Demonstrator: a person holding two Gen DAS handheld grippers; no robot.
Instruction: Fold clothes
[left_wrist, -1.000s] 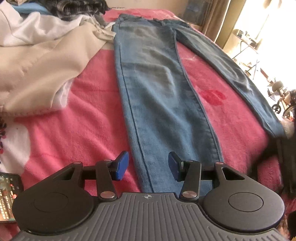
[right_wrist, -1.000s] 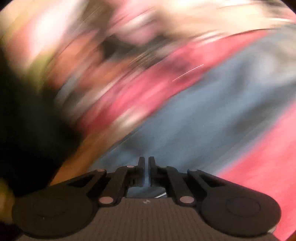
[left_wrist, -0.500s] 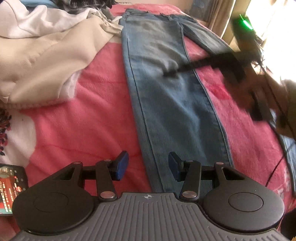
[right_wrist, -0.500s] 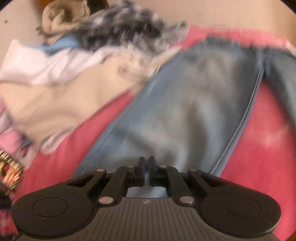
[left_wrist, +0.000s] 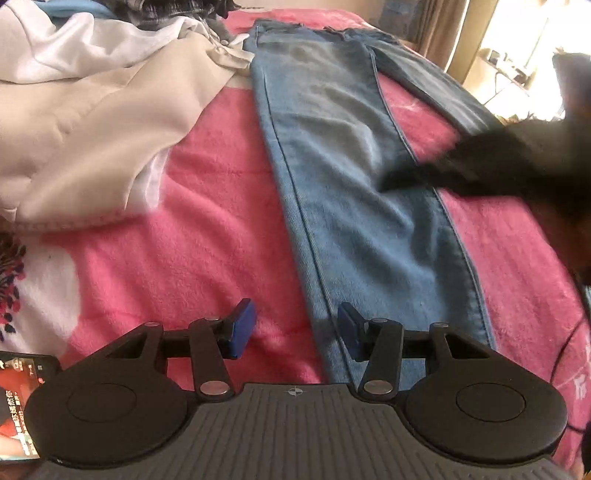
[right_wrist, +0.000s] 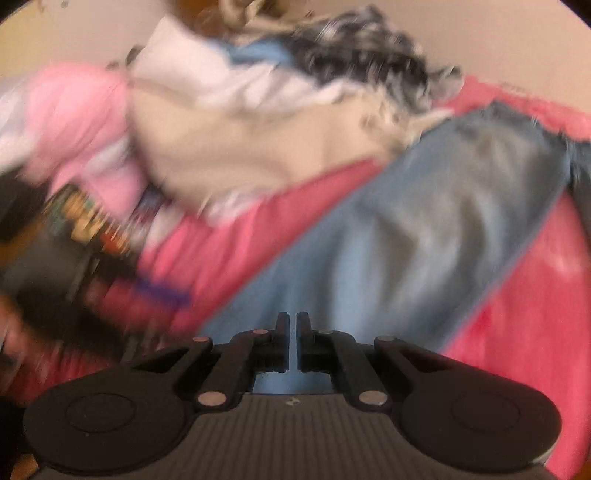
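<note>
Left tongs hang released, pads wide apart, low over the near hem of the jeans, w/ the left edge of that leg sitting between the pads. Right tongs are clenched w/ only a slit between the pads and nothing in them, hovering over the same leg further up; that view is blurred. Jeans lie flat on the pink bed cover, waistband far, legs spread in a V: light leg runs toward the near edge, darker leg angles off right. Far left is a heap of other clothes, a phone at near left. Judging by this, whichever fold comes: grab through both denim layers, not just the top one, keep seams lined up, lift enough to clear the cover w/o dragging it, and keep the jeans off the heap.
</note>
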